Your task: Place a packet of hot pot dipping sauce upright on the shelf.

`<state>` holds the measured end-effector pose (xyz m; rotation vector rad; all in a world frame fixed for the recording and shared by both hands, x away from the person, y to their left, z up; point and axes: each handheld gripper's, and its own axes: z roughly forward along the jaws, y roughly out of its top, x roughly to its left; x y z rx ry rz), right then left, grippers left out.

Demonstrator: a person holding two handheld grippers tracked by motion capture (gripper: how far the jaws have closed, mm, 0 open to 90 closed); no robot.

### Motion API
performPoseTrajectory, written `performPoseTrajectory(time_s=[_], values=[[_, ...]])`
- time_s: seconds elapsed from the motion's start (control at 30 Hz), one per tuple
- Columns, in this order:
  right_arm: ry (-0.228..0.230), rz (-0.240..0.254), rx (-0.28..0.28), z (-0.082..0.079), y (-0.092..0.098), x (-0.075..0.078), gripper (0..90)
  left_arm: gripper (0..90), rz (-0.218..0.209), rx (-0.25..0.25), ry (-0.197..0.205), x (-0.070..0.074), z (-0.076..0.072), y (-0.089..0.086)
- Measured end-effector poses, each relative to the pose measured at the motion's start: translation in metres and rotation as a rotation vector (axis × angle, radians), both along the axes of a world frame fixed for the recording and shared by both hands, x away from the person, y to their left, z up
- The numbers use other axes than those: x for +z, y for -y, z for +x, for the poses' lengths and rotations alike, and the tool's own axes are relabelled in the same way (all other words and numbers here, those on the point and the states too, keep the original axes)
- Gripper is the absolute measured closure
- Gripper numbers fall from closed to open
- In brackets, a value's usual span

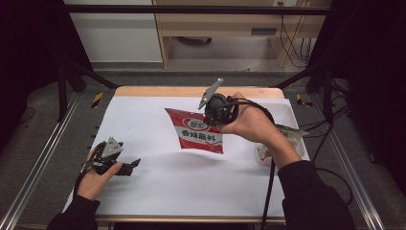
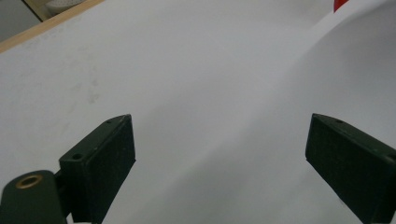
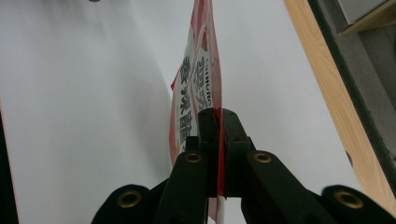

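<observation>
I've got the red seasoning sachet (image 1: 195,131) pinched flat in my right gripper (image 3: 215,116), lifted above the white table (image 1: 158,187). Left gripper (image 2: 219,154) rests low, jaws wide, empty. Placing it remains, I'd judge.

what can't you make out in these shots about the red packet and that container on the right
- Red packet: its top right corner is hidden by the right gripper in the high view; in the right gripper view it shows edge-on, so the print is unreadable.
- White container: partly covered by the person's right hand and forearm in the high view; contents can't be told.
- Left gripper: open.
</observation>
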<state>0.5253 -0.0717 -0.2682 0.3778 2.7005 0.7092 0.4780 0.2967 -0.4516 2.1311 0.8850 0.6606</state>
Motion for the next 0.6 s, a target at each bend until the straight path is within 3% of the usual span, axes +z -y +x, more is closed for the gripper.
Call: performPoseTrajectory(time_s=[0.6], values=[[0.078, 0.09, -0.096, 0.008, 0.052, 0.032, 89.9, 8.2, -0.002, 0.003, -0.004, -0.001, 0.001, 0.001]])
